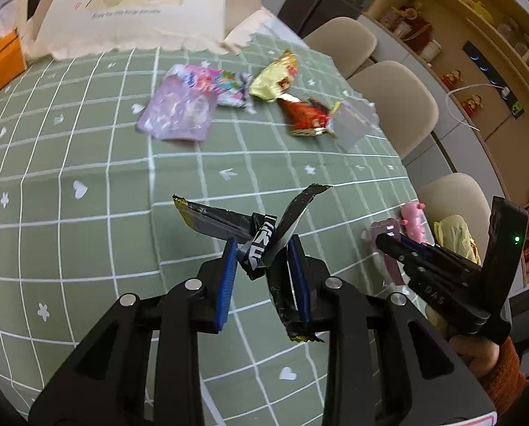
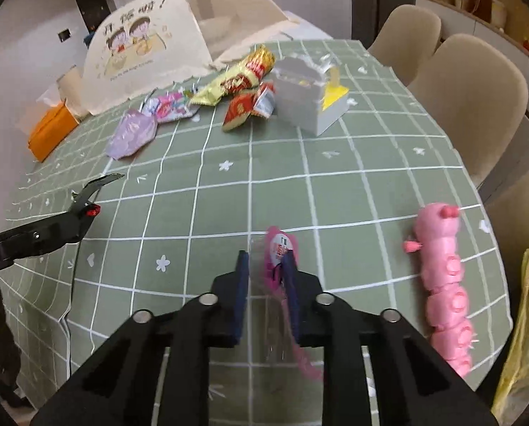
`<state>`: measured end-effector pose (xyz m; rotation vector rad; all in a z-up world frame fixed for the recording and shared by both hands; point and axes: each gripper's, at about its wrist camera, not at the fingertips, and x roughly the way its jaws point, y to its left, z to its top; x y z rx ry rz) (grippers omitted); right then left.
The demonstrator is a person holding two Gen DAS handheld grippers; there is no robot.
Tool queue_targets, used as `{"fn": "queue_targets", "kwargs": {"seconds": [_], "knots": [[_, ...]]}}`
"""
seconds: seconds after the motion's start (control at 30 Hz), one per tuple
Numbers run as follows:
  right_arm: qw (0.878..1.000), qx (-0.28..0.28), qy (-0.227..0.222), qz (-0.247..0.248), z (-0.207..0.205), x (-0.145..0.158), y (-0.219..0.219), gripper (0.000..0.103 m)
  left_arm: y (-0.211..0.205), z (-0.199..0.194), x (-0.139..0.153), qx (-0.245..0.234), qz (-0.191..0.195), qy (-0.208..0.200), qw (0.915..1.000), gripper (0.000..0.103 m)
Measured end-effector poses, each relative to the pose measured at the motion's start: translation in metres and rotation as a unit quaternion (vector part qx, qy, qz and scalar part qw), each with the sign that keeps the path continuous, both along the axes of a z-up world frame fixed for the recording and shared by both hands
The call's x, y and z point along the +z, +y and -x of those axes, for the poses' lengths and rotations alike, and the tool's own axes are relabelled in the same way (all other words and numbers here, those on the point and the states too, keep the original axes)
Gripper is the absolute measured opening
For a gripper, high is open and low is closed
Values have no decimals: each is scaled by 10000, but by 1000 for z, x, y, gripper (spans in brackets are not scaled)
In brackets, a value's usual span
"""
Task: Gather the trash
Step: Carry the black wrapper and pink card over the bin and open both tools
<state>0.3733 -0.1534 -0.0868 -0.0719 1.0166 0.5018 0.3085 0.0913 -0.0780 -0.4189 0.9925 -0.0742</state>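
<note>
Jaws of both grippers clamp wrappers: left gripper a black wrapper, right gripper a pink wrapper beside the pink toy; loose ends may slip free.

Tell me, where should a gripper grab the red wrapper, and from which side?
Probably the red wrapper's near end, coming from above: it lies flat on the tablecloth, and that end points into open cloth, while the far end crowds the yellow wrapper and grey box.

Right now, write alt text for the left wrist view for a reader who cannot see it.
The left gripper grips a crumpled black wrapper above a green checked tablecloth. Further back lie purple, yellow and red wrappers. At right, the right gripper holds a pink wrapper near a pink toy.
</note>
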Motion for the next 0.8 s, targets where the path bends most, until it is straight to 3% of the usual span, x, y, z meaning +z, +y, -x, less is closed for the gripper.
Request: {"fn": "queue_targets", "kwargs": {"seconds": [0.17, 0.43, 0.6, 0.8], "knots": [[9975, -140, -91, -684, 10, 27, -40, 15, -25, -2, 27, -346, -177, -360, 9986, 27], [9898, -542, -837, -1012, 41, 78, -107, 15, -85, -8, 72, -1019, -372, -817, 9907, 27], [9814, -993, -1361, -922, 62, 107, -155, 15, -144, -20, 111, -1653, -559, -1356, 9753, 27], [9679, -1691, -1732, -678, 83, 129, -224, 15, -226, -34, 159, -2427, -499, -2092, 9460, 27]]}}
